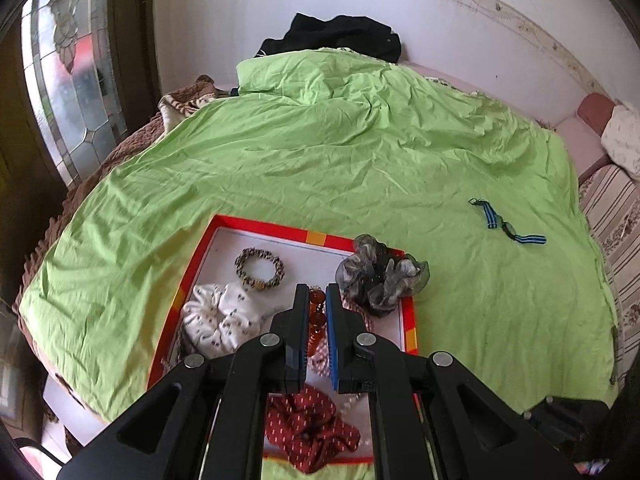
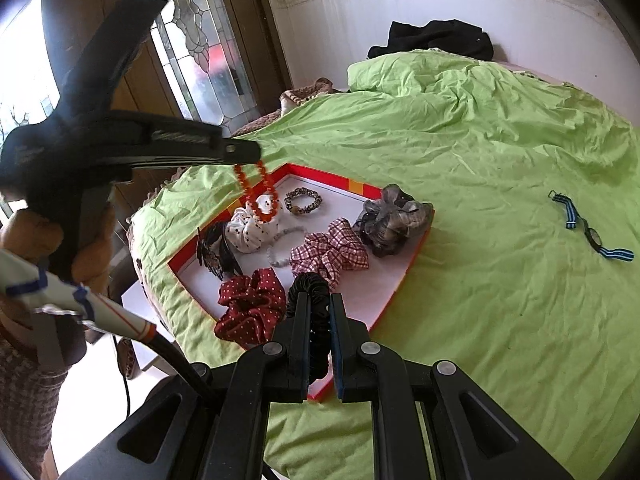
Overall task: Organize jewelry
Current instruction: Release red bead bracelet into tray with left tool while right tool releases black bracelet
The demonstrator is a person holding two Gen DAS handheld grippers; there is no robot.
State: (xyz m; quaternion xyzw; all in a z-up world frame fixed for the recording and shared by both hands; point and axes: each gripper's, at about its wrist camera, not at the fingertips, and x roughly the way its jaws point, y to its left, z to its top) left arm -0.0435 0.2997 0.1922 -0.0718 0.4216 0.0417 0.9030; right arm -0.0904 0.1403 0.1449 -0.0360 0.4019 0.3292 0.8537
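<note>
A red-rimmed white tray (image 1: 260, 226) (image 2: 320, 174) lies on the green bedsheet. My left gripper (image 1: 317, 300) is shut on an orange bead string (image 1: 316, 312). In the right wrist view the left gripper (image 2: 256, 154) hangs over the tray's far left corner, and the orange bead string (image 2: 260, 196) dangles from its tips. My right gripper (image 2: 319, 312) is shut on a black ruffled hair tie (image 2: 310, 286) above the tray's near edge. In the tray lie a leopard bracelet (image 2: 303, 200), a white scrunchie (image 2: 248, 232), a plaid scrunchie (image 2: 328, 250) and a red dotted scrunchie (image 2: 250, 308).
A grey scrunchie (image 2: 390, 220) sits on the tray's right corner, with a black hair claw (image 2: 214, 256) and a pearl bracelet (image 2: 284, 244) inside. A blue striped strap (image 2: 588, 232) lies on the sheet to the right. A hand (image 2: 92, 248) holds the left gripper. Black clothing (image 2: 436, 38) lies by the wall.
</note>
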